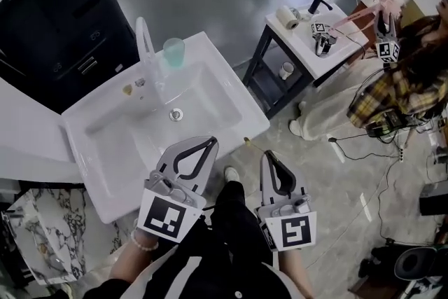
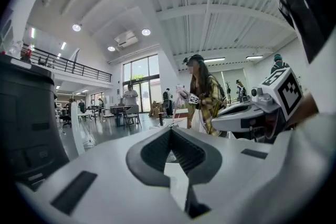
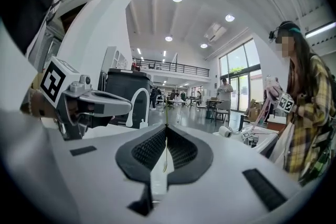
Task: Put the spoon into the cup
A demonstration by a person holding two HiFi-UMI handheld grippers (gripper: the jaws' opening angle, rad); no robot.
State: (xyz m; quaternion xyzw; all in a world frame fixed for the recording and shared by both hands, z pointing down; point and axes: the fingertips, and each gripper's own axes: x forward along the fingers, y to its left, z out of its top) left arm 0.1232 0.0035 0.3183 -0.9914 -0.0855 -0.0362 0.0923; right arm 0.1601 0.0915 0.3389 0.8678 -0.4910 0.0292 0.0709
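Observation:
A pale teal cup [image 1: 173,51] stands on the back rim of the white sink [image 1: 231,91], beside the faucet [image 1: 143,38]. Both grippers hover off the sink's near corner, well short of the cup. My right gripper [image 1: 269,155] is shut on a thin golden spoon [image 1: 249,143] that pokes forward from its tips. In the right gripper view the spoon [image 3: 165,152] shows edge-on as a fine line between the closed pads of that gripper [image 3: 166,131]. My left gripper [image 1: 208,141] is shut with nothing in it, and its tips also meet in the left gripper view [image 2: 170,131].
A drain [image 1: 176,114] lies in the basin and a small yellowish item [image 1: 127,89] sits by the faucet base. A black cabinet [image 1: 56,17] stands at the far left. To the right, another person works at a small white table [image 1: 308,45]. Cables trail over the floor [image 1: 378,150].

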